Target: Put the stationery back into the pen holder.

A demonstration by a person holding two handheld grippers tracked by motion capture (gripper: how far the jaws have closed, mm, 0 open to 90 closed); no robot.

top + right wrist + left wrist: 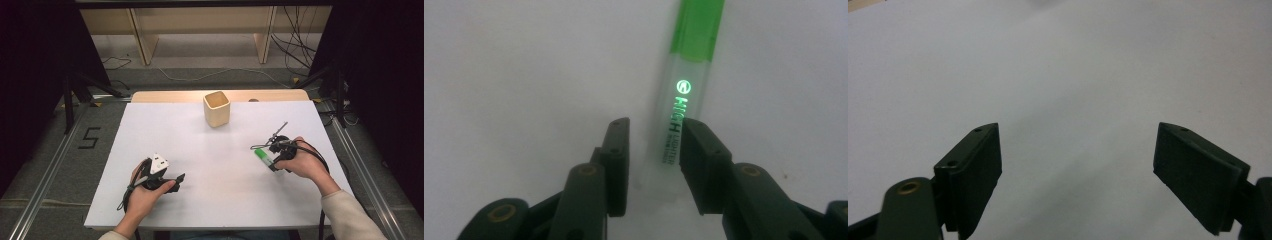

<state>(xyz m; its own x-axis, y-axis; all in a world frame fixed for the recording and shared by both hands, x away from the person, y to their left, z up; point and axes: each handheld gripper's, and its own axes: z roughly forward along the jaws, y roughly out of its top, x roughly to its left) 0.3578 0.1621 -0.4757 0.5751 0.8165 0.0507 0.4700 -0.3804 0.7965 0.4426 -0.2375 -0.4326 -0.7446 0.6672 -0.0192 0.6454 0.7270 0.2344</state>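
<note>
A highlighter (pixel 264 159) with a clear barrel and a green cap lies on the white table (pixel 210 150) at the right. In the right gripper view the highlighter (pixel 686 85) runs away from me, its rear end between the jaws. My right gripper (pixel 654 122) straddles it with the jaws narrowly apart: the right jaw sits at the barrel and a small gap shows beside the left jaw. In the high view the right gripper (pixel 274 150) is held low over the table. My left gripper (pixel 176 178) rests at the front left, and the left gripper (pixel 1075 150) stands wide open over bare table.
A small light wooden cup (pixel 216 108) stands upright at the back middle of the table. A thin metal rod (pixel 278 129) sticks up from the right gripper. Dark stands and cables (pixel 300 55) lie on the floor beyond the table.
</note>
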